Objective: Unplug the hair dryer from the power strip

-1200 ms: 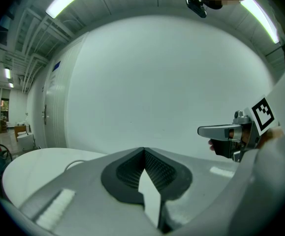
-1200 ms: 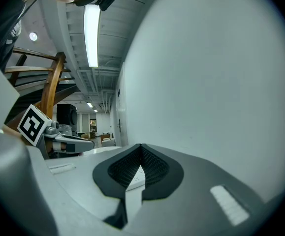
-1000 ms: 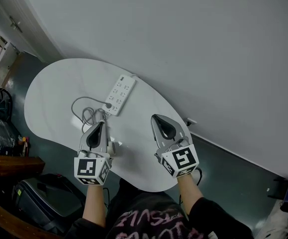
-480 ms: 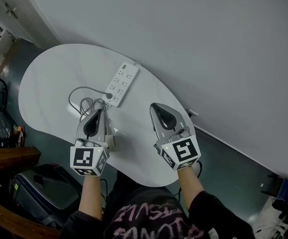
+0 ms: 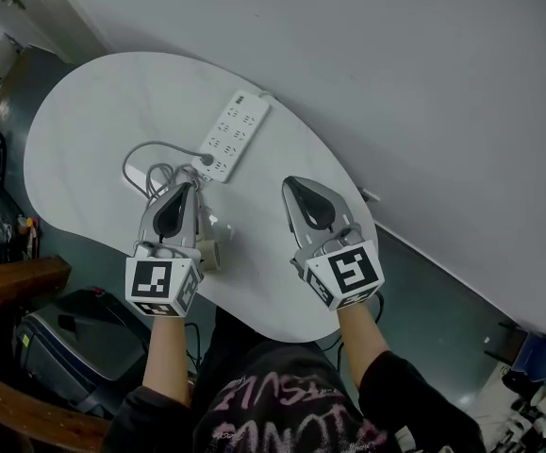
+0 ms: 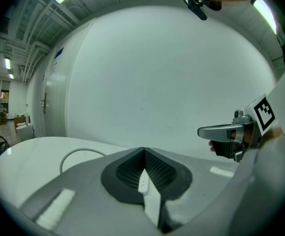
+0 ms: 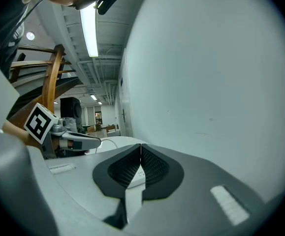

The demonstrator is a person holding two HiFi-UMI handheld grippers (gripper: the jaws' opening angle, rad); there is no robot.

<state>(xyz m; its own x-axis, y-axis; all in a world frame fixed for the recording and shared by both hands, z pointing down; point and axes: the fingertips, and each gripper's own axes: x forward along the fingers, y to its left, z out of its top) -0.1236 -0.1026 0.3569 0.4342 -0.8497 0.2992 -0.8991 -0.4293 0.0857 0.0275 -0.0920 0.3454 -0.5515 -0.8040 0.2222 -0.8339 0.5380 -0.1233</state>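
We hold the left gripper point(image 5: 188, 189) and right gripper point(image 5: 288, 182) closed and empty over the desk's point(image 5: 84, 111) near edge. The left hides part of the cord point(image 5: 150, 143) plugged into the far-edge power strip point(image 5: 236, 135).

We can't read any text here. The pink lettering on the person's dark shirt point(image 5: 273, 413) is too warped and cut off to make out. The left marker cube point(image 5: 162, 288) and right marker cube point(image 5: 346, 276) show only black-and-white square codes. Any print on the power strip point(image 5: 235, 134) is too small to tell.
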